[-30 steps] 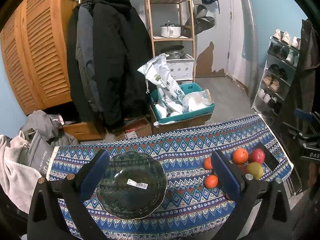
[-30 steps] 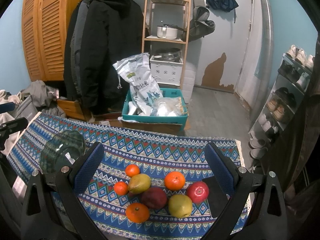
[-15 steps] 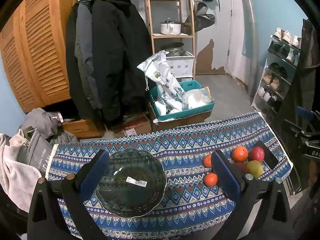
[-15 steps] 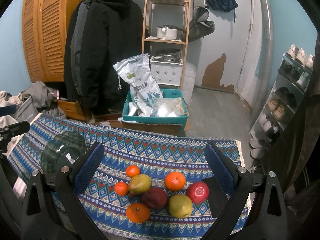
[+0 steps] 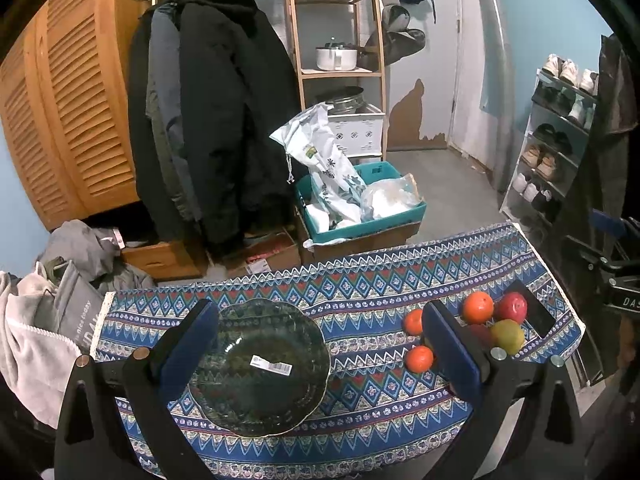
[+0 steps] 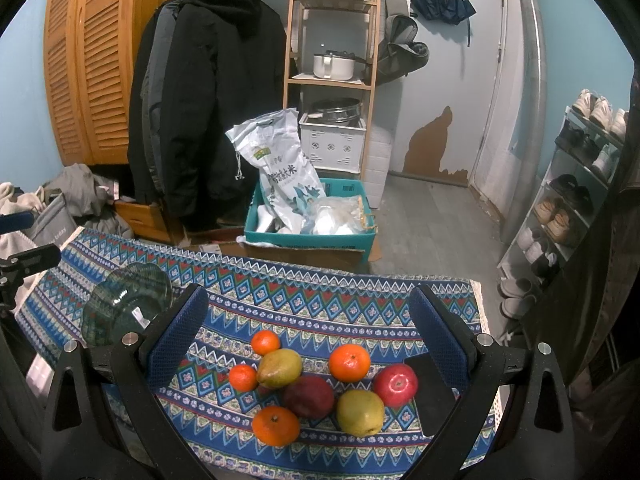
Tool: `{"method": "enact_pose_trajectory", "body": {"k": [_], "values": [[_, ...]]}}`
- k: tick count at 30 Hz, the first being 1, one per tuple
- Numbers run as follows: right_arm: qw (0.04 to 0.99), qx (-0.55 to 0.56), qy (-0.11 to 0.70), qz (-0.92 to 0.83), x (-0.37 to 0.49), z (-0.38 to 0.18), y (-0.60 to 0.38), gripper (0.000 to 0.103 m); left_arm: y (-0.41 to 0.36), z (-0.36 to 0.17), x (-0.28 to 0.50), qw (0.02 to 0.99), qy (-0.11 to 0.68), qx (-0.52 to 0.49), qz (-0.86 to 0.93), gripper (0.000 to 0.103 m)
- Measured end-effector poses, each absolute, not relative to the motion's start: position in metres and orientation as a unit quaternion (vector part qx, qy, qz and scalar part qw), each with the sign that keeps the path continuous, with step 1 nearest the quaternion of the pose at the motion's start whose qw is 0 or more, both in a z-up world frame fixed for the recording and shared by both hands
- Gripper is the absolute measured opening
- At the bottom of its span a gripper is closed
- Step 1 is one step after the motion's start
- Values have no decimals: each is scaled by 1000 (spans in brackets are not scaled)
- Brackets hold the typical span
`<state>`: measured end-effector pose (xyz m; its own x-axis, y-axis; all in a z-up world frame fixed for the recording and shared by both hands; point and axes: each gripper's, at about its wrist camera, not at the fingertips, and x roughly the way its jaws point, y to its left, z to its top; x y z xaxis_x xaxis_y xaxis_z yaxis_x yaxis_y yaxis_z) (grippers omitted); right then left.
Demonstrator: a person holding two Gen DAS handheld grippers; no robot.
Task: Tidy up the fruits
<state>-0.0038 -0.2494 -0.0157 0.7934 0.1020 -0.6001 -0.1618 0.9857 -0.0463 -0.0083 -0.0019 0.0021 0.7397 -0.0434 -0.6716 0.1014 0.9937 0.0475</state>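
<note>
A dark green glass bowl [image 5: 260, 364] sits empty on the patterned tablecloth [image 5: 360, 292]; it also shows at the left in the right wrist view [image 6: 124, 304]. My left gripper [image 5: 320, 352] is open above the bowl. A cluster of fruit lies on the cloth: several oranges [image 6: 349, 362], two pears [image 6: 279, 368], a red apple [image 6: 396, 384] and a dark red fruit [image 6: 309, 396]. My right gripper [image 6: 310, 332] is open and empty above the fruit. In the left wrist view the fruit [image 5: 478, 307] lies right of the bowl, partly hidden by the right finger.
A black phone [image 6: 430, 392] lies right of the fruit by the table's right edge. Beyond the table stand a teal crate with bags [image 6: 312, 216], hanging coats [image 6: 208, 100], a wooden shelf [image 6: 332, 60] and a shoe rack [image 6: 576, 184].
My left gripper has drifted slightly back and up, so the bowl and fruit sit a little higher in view. The right gripper has barely moved. Both stay open.
</note>
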Motion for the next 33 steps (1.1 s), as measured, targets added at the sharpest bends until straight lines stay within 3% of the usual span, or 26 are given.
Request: {"method": "enact_pose_trajectory", "body": {"k": [33], "values": [[941, -44, 329, 59, 1, -21, -269, 98, -22, -15, 3, 922, 377, 40, -74, 103]]}}
